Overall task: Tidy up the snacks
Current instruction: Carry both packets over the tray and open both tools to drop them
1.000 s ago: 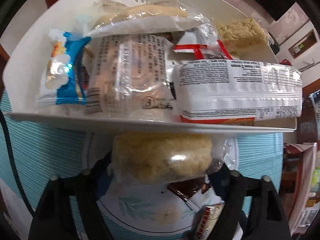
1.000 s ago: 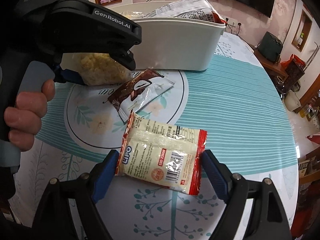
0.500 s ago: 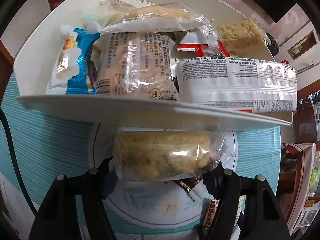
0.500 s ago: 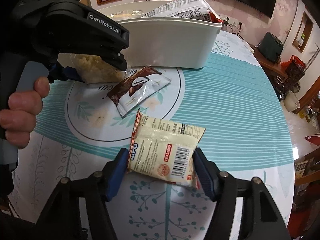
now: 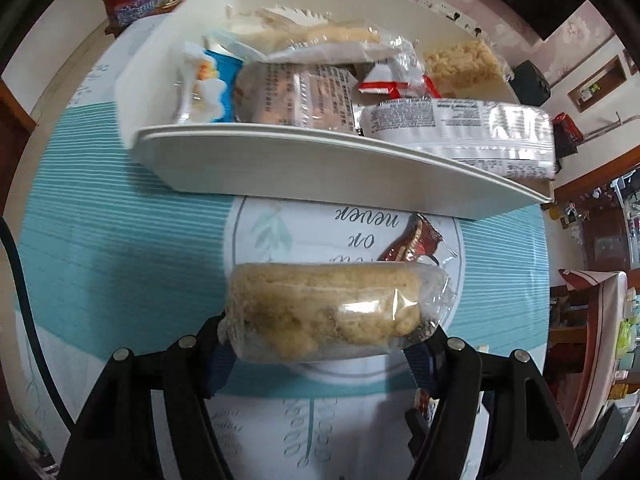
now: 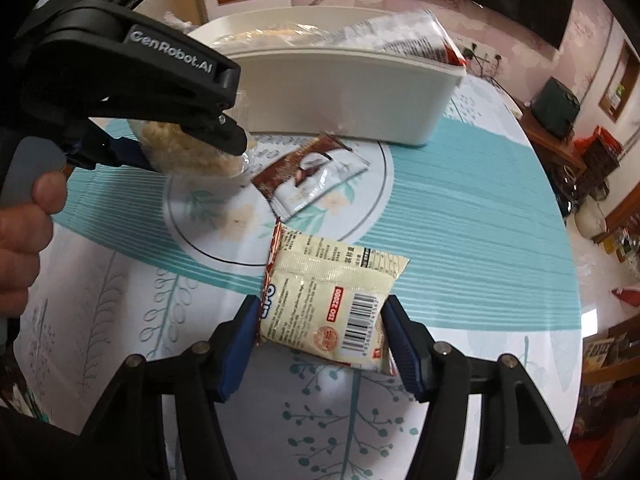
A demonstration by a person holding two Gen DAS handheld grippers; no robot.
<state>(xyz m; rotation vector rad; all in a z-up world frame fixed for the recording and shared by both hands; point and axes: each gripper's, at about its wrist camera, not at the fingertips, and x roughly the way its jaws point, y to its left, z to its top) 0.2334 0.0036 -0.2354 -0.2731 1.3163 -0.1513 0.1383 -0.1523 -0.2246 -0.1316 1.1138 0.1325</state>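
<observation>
My left gripper (image 5: 324, 332) is shut on a clear-wrapped puffed rice cake (image 5: 324, 308) and holds it above the table, short of the white bin (image 5: 320, 168) full of snacks. The right wrist view shows that gripper (image 6: 188, 148) to the left of the bin (image 6: 340, 92). My right gripper (image 6: 322, 324) points down at a cream packet with a barcode (image 6: 332, 292). Its jaws are closing and both blue pads (image 6: 244, 340) touch the packet's sides. A brown and white sachet (image 6: 312, 176) lies flat on the cloth between the packet and the bin.
A round table with a teal striped cloth (image 6: 460, 216) carries everything. A person's hand (image 6: 24, 240) grips the left handle. A red snack bag (image 5: 136, 0) sits beyond the bin. Wooden furniture (image 6: 560, 140) stands past the table's right edge.
The left gripper rose and drew back from the bin with the rice cake in it. The right jaws narrowed onto the cream packet, which turned a little between them.
</observation>
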